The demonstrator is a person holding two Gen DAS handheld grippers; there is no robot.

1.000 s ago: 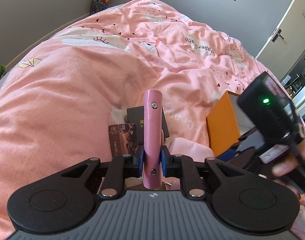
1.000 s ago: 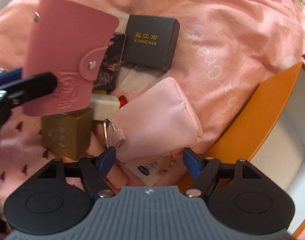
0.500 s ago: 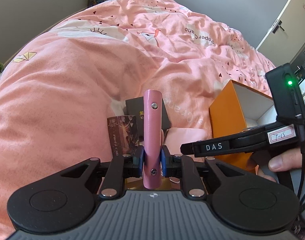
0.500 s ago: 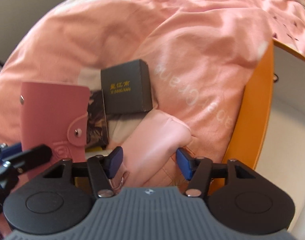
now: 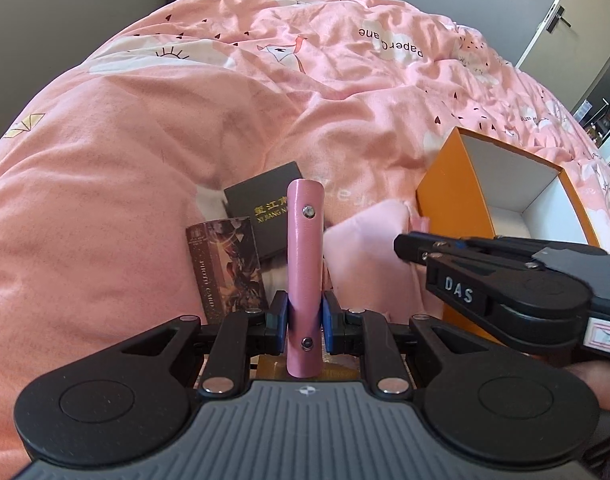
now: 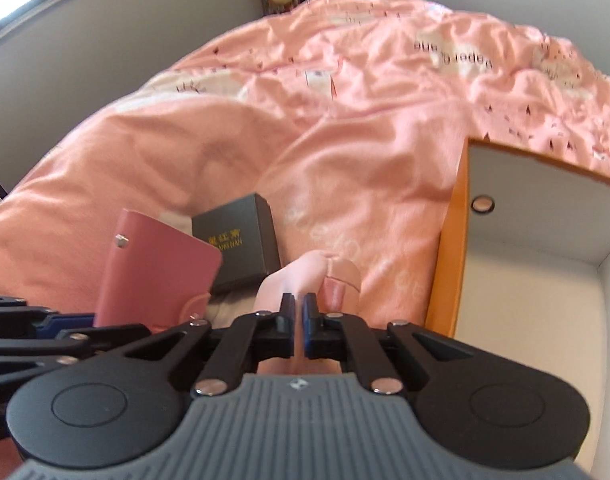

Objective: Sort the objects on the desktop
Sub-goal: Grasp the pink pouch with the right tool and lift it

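A: Beside the orange box (image 6: 451, 264), the right hand-held gripper (image 6: 299, 312) has just closed its jaws on the pale pink pouch (image 6: 305, 276).

B: Lift it clear and carry it right, over the rim. Left hand-held gripper (image 5: 304, 316), angled downward, clamps the pink card holder (image 5: 304, 256) upright above the bed (image 5: 105, 200).

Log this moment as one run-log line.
left tongs: shut on wallet | right tongs: just closed on pouch | box: open, right of pouch
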